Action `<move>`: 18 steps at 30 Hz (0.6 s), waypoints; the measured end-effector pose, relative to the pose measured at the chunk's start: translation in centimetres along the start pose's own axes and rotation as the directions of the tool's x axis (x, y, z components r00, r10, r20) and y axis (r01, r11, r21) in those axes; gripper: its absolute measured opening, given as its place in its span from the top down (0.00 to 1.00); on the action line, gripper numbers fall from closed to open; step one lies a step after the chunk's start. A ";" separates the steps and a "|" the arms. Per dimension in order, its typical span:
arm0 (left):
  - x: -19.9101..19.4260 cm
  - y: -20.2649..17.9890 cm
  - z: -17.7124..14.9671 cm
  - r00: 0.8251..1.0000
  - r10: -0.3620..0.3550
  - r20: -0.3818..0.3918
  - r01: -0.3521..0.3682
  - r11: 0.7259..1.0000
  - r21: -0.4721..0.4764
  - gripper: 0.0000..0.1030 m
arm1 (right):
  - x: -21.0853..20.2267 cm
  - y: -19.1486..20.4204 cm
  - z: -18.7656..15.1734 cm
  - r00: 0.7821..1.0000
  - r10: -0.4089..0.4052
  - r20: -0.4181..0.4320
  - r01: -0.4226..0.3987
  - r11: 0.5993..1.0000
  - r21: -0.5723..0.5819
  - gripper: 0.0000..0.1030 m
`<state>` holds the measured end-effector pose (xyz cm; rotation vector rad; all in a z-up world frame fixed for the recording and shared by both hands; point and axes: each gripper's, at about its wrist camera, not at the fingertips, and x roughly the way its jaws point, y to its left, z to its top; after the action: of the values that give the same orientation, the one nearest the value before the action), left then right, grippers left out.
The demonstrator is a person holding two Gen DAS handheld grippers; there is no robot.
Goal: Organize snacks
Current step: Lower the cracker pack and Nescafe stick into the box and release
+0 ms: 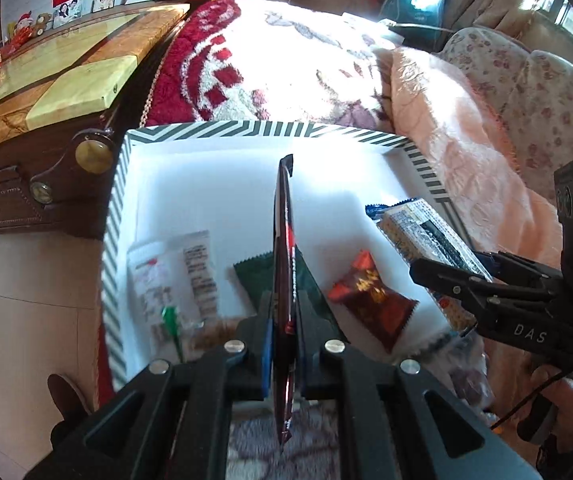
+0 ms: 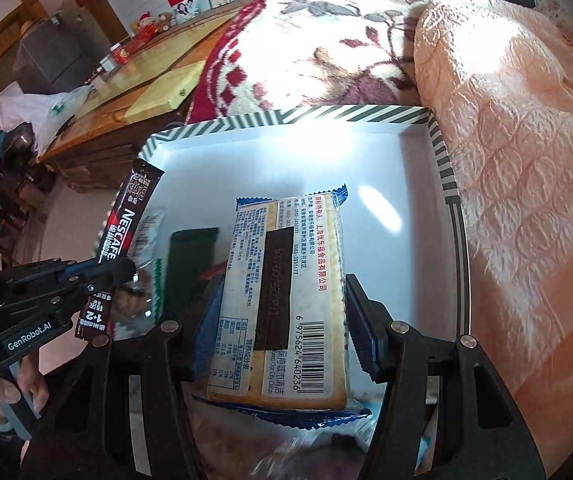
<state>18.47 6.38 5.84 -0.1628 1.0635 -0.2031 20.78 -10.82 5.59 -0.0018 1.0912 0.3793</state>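
We see the left gripper [image 1: 284, 344] with its jaws drawn almost fully together, pinching a thin Nescafé coffee stick [image 2: 120, 236] edge-on between the blue pads. In the right wrist view that stick stands roughly upright, gripped near its lower third, just over the left rim of the striped tray [image 2: 442, 160]. A hand [image 2: 4, 390] wraps the left gripper's handle from below.

We see the right gripper [image 2: 282, 320] with its jaws set wide apart, clamped on the two long sides of a cracker packet [image 2: 286, 300]. The packet lies label-up along the fingers, held above the tray's white floor, toward the tray's right side in the left wrist view.

Inside the tray, a clear-wrapped snack [image 1: 174, 272] lies near the left wall, a dark green sachet [image 1: 254, 276] lies beside it toward the middle, and a red wrapped candy [image 1: 370, 296] lies further right, below the cracker packet. The tray rests on a patterned blanket [image 1: 278, 60], with a pink quilt [image 2: 526, 160] along its right side.
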 end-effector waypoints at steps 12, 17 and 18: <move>1.1 -0.1 0.2 0.996 0.087 0.019 -0.087 0.996 -0.009 0.30 | 2.9 -1.9 -0.2 0.996 0.014 -0.083 -0.008 0.997 0.071 0.42; -2.1 -0.8 -1.2 0.996 0.038 0.079 -0.038 0.999 0.001 0.20 | -2.3 -3.3 -1.2 0.994 0.112 0.011 -0.113 0.979 0.171 0.41; -2.8 -1.1 -1.8 0.996 0.019 0.088 -0.020 1.000 0.005 0.19 | -3.4 -3.3 -1.5 0.992 0.123 0.029 -0.126 0.977 0.175 0.41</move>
<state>15.51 5.95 7.63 -0.1546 0.9767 -0.1796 19.09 -15.21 7.23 0.2277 1.1075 0.3928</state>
